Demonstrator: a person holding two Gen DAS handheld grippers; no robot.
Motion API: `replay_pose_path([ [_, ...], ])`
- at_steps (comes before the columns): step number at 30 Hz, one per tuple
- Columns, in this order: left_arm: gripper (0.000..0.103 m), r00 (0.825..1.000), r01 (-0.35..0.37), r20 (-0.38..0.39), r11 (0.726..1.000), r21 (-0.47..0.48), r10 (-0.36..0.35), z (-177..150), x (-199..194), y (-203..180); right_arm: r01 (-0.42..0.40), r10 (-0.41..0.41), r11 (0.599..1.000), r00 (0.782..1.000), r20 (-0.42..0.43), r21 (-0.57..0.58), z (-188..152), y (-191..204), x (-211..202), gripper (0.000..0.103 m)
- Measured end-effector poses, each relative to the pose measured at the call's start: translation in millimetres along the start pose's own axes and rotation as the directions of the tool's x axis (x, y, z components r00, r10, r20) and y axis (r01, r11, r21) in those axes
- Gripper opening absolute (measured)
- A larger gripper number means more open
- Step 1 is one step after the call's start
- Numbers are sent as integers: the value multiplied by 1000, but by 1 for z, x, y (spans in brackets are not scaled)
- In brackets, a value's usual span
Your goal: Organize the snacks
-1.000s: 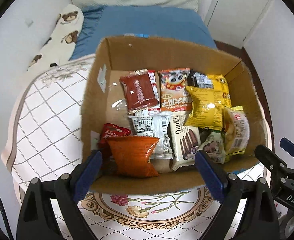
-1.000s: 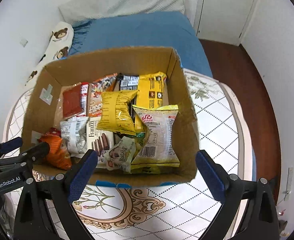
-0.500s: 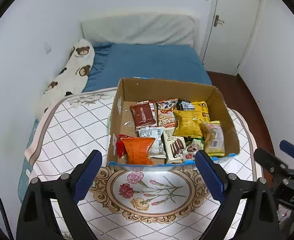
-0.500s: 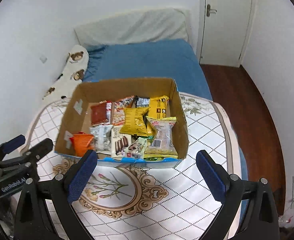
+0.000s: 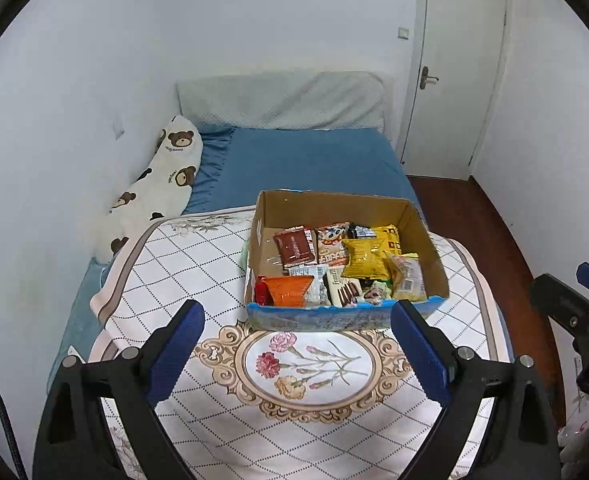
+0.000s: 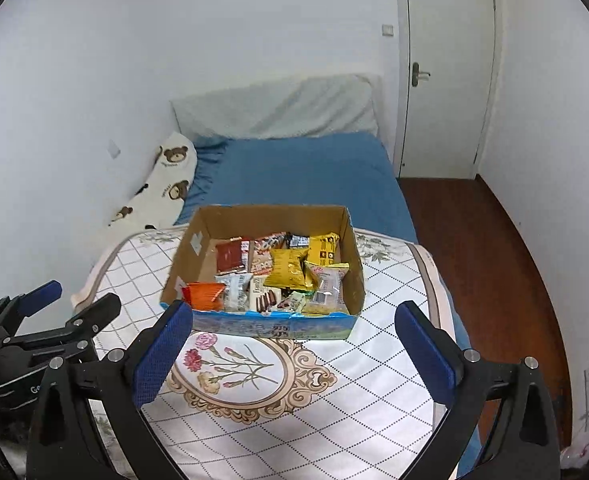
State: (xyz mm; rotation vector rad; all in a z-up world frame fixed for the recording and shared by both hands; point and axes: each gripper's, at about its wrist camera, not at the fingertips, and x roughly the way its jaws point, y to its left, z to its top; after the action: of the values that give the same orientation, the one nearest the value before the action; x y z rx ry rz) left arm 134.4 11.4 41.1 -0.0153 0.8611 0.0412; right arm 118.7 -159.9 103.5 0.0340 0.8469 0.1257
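Note:
A cardboard box (image 5: 334,206) with a blue front stands on a patterned cloth and holds several snack packs: an orange pack (image 5: 288,290) at the front left, a dark red pack (image 5: 294,246), a yellow pack (image 5: 364,258). The box also shows in the right wrist view (image 6: 270,216). My left gripper (image 5: 296,354) is open and empty, well back from the box. My right gripper (image 6: 292,354) is open and empty, also back from the box. The left gripper shows at the left edge of the right wrist view (image 6: 58,308).
The white checked cloth with a floral medallion (image 5: 306,364) covers the near end of a blue bed (image 5: 310,160). A bear-print pillow (image 5: 162,184) lies along the left wall. A white door (image 5: 454,72) and dark wood floor (image 6: 482,248) are at the right.
Both grippers have pulled back and up from the box, which now looks much smaller and farther away. Both stay open and empty. The snacks in the box have not moved.

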Motion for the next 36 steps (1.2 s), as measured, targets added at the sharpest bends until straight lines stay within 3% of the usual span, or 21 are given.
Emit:
replay_pose_path([
  [7, 95, 1000, 10, -9, 1000, 4, -10, -10, -20, 1, 4, -3, 1000, 1000, 18, -15, -12, 7, -32, 103],
  [17, 95, 1000, 14, 19, 1000, -4, -14, -14, -35, 3, 26, -25, 999, 1000, 13, -24, -24, 8, -42, 103],
  [19, 100, 999, 12, 31, 1000, -7, -12, -13, -36, 4, 30, -29, 999, 999, 21, -28, -25, 8, -43, 103],
  [27, 102, 1000, 6, 22, 1000, -15, -6, -6, -18, 5, 39, -38, 999, 999, 25, -23, -21, 6, -30, 103],
  [36, 102, 999, -35, 5, 999, -11, 36, 5, 27, 1, 95, -94, 995, 995, 30, -13, -9, -3, 17, 103],
])
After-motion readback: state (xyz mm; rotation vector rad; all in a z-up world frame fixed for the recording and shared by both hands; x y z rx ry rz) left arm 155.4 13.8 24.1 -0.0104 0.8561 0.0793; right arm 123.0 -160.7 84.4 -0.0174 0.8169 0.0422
